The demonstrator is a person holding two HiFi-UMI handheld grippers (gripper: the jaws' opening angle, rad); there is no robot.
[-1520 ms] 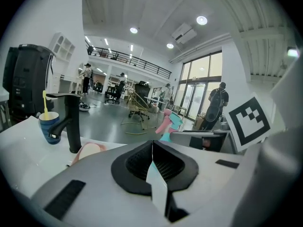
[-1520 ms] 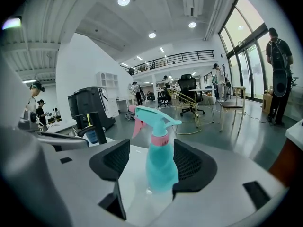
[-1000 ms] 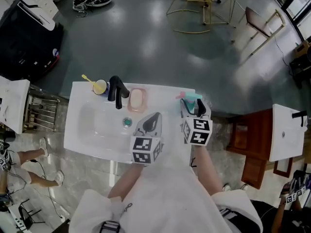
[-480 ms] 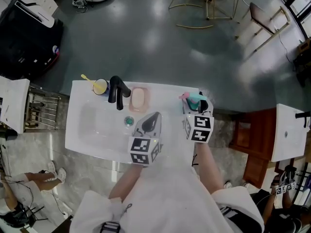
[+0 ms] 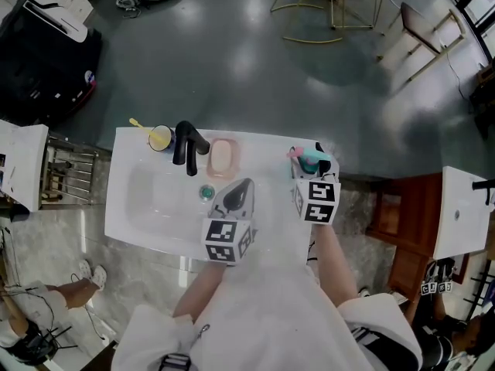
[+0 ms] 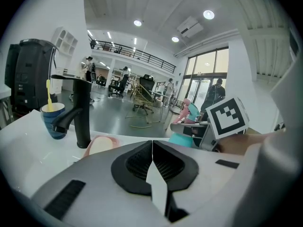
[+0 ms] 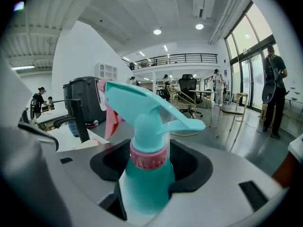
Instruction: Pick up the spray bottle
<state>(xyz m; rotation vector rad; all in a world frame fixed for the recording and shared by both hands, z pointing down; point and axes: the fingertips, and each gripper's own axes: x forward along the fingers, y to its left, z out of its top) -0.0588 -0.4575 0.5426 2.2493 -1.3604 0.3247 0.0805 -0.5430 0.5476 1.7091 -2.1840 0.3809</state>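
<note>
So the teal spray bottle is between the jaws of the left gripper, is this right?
No, the right one. The right gripper view shows the spray bottle between the jaws of the right gripper; the left gripper has its jaws together, with nothing between.

The spray bottle (image 7: 143, 186) is teal with a pink collar and pink trigger. The left gripper (image 6: 152, 148) and right gripper (image 7: 145, 162) are pale grey with black pads, and each cube bears black-and-white square markers. The sink (image 5: 139, 203) is white, the faucet (image 5: 186, 145) black, the soap dish (image 5: 220, 158) pink, and the cup (image 5: 159, 139) blue with a yellow toothbrush (image 5: 138, 125).
</note>
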